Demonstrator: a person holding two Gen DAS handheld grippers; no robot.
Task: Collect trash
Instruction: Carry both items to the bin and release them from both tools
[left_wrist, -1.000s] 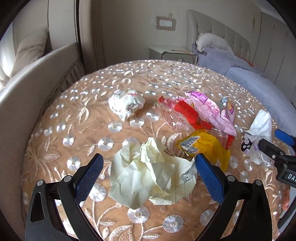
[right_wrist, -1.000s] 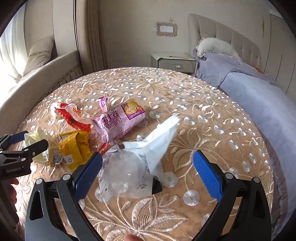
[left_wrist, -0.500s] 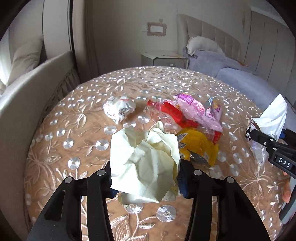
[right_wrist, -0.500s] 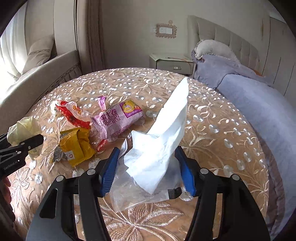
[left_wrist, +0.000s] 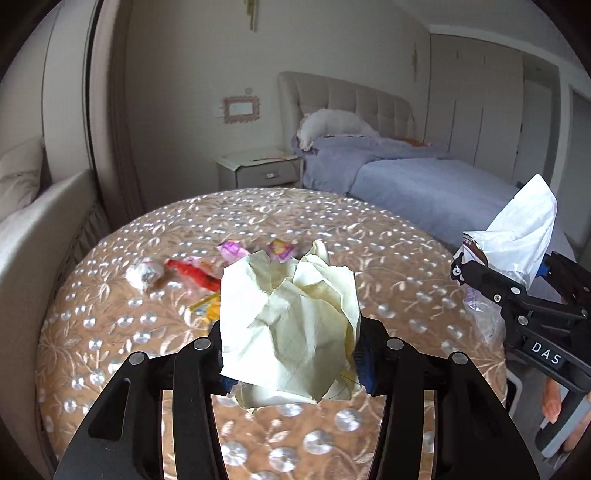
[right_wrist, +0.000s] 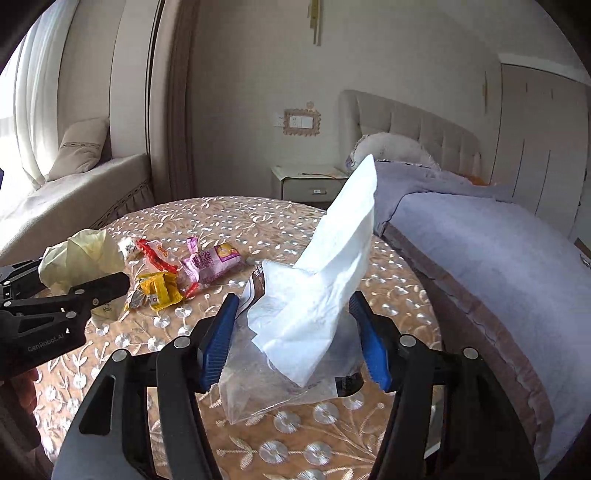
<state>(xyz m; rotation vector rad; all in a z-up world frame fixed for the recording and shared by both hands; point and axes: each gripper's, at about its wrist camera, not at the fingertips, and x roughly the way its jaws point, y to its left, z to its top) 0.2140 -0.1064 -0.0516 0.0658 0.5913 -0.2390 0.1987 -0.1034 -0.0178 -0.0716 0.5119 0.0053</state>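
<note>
My left gripper (left_wrist: 291, 363) is shut on a crumpled pale-yellow paper (left_wrist: 288, 325) and holds it above the round table (left_wrist: 110, 332). In the right wrist view the paper (right_wrist: 79, 254) shows at the far left. My right gripper (right_wrist: 295, 343) is shut on a white tissue (right_wrist: 332, 273) together with a clear plastic bag (right_wrist: 266, 384), lifted off the table. On the table lie a red wrapper (right_wrist: 157, 254), a pink snack packet (right_wrist: 210, 264), a yellow wrapper (right_wrist: 159, 291) and a small white crumpled wad (left_wrist: 144, 273).
The table has a gold embroidered cloth (right_wrist: 295, 443). A bed with a lilac cover (right_wrist: 498, 258) stands to the right, a nightstand (right_wrist: 306, 182) behind, a cushioned window seat (right_wrist: 66, 192) to the left.
Both grippers closed on their trash, the left on the yellow paper, the right on the tissue and bag, then lifted it up and away from the table.
</note>
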